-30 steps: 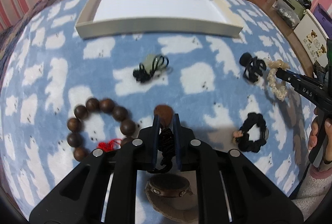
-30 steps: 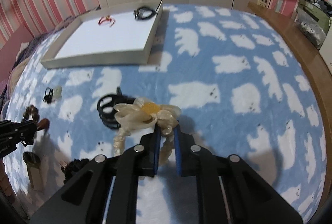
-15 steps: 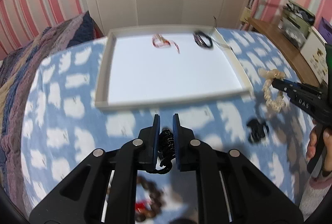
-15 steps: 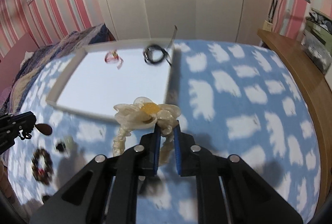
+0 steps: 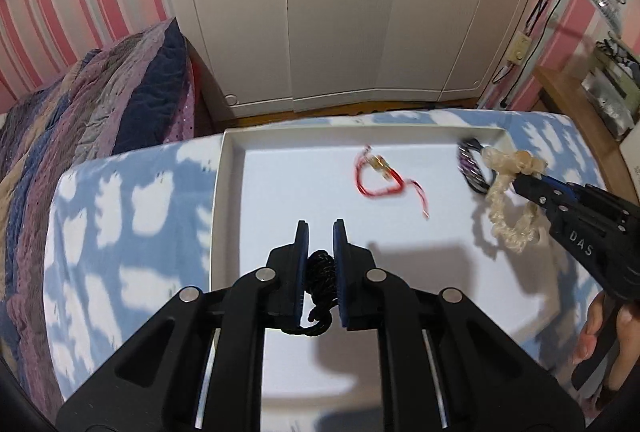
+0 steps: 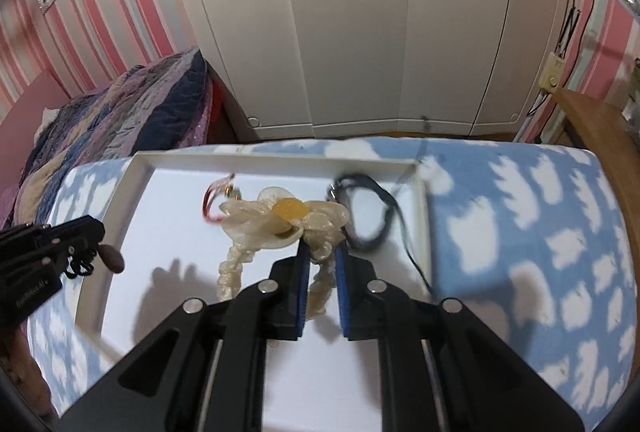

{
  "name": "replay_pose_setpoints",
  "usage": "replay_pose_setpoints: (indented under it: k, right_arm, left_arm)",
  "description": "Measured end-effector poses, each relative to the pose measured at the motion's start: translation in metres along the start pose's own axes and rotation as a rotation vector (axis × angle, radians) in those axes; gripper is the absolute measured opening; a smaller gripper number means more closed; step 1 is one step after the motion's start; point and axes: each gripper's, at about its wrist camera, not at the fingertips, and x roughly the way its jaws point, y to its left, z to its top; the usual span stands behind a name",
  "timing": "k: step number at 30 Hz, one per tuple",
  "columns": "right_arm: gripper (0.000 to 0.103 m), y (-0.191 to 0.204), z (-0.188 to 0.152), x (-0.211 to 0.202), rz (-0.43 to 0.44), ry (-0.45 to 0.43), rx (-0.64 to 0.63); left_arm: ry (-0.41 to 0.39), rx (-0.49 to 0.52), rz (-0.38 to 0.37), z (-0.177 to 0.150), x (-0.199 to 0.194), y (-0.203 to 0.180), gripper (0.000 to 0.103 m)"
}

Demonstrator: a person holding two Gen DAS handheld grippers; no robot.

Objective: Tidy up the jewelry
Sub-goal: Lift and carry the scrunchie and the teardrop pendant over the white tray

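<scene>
My left gripper (image 5: 320,232) is shut on a black cord pendant (image 5: 321,272) and holds it over the near part of the white tray (image 5: 224,168). Its brown stone hangs below the gripper in the right wrist view (image 6: 112,258). My right gripper (image 6: 320,252) is shut on a cream flower scrunchie (image 6: 280,216) with a yellow centre, held above the tray's right part; it also shows in the left wrist view (image 5: 508,200). A red string bracelet (image 5: 380,180) and a dark cord bracelet (image 6: 360,208) lie in the tray.
The tray rests on a blue blanket with white shapes (image 6: 520,216). A striped quilt (image 5: 100,100) lies at the left. White wardrobe doors (image 5: 360,12) stand behind. A wooden desk edge (image 6: 592,128) is at the right.
Both grippers lifted their items off the blanket and moved forward over the tray. The other jewelry on the blanket has dropped out of view.
</scene>
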Motion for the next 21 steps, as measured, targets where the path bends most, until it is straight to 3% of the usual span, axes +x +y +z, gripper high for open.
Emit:
replay_pose_setpoints:
  k: [7, 10, 12, 14, 19, 21]
  right_arm:
    - [0.012, 0.023, 0.025, 0.064, -0.043, 0.056, -0.008]
    - [0.012, 0.035, 0.029, 0.077, -0.111, 0.052, -0.064]
    - [0.012, 0.04, 0.031, 0.084, -0.138, 0.059, -0.087]
    - [0.012, 0.041, 0.031, 0.09, -0.14, 0.085, -0.076]
    - [0.016, 0.037, 0.03, 0.096, -0.139, 0.105, -0.085]
    - [0.018, 0.035, 0.03, 0.095, -0.098, 0.115, -0.084]
  left_arm:
    - [-0.007, 0.031, 0.014, 0.029, 0.047, 0.006, 0.011]
    - [0.008, 0.048, 0.073, 0.037, 0.065, 0.01, 0.011]
    - [0.027, 0.039, 0.065, 0.041, 0.072, 0.011, 0.011]
    - [0.053, 0.02, 0.041, 0.042, 0.077, 0.014, 0.011]
    - [0.067, 0.031, 0.078, 0.036, 0.085, 0.013, 0.012]
    - [0.077, 0.018, 0.067, 0.036, 0.086, 0.015, 0.013]
